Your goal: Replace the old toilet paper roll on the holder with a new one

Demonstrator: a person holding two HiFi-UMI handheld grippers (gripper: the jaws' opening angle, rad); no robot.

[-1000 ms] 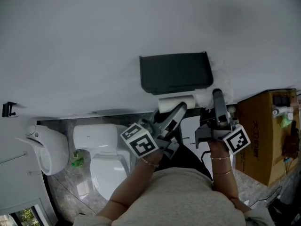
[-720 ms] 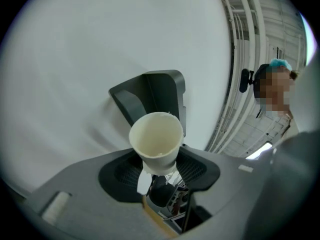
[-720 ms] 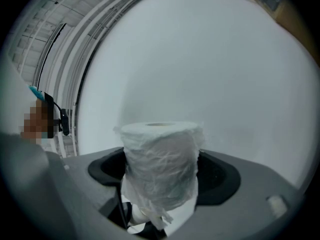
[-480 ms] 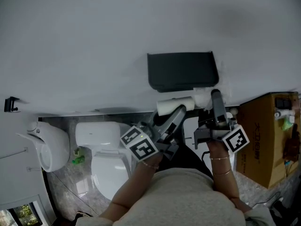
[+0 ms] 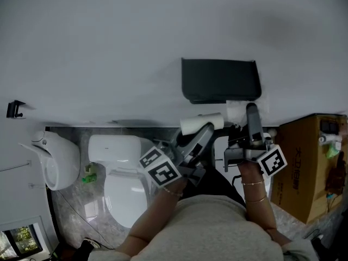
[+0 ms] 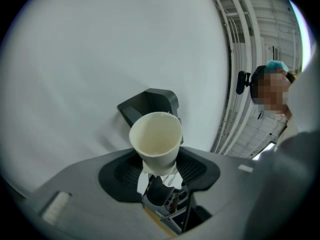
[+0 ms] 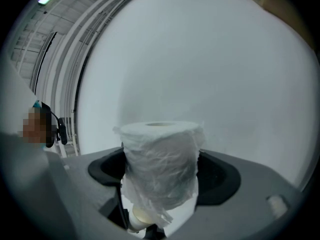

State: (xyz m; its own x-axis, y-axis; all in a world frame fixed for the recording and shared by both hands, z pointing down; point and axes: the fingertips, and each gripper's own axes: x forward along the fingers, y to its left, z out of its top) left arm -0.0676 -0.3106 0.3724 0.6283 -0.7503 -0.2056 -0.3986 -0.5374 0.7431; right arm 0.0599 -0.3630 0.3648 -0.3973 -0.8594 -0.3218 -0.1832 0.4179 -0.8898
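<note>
Tube (image 5: 202, 122) of bare cardboard, the old one, is sitting clamped in the L gripper's (image 5: 207, 128) jaws, just below the dark holder (image 5: 220, 80) on the wall (image 5: 109, 48). In head view its long axis is lying roughly across the picture, w/ the round open end pointing left. In the L gripper view that open mouth is facing the camera, w/ the holder right behind it.

The R gripper's (image 7: 160, 181) jaws are squeezing the new roll (image 7: 160, 159), which is wrapped in thin film. In the R gripper view its axis is standing upright, core hole on top. In head view it is showing as a white patch just under the holder's right end, beside the tube.

Vs. 1 s ago: both grips are looking the same, and both grippers are keeping approx. the same spot in head view. The holder is sitting further right in the picture, so the tube is now lying under its left half, not its middle. The toilet (image 5: 117, 167) and cardboard box (image 5: 304, 162) are hardly shifting.
</note>
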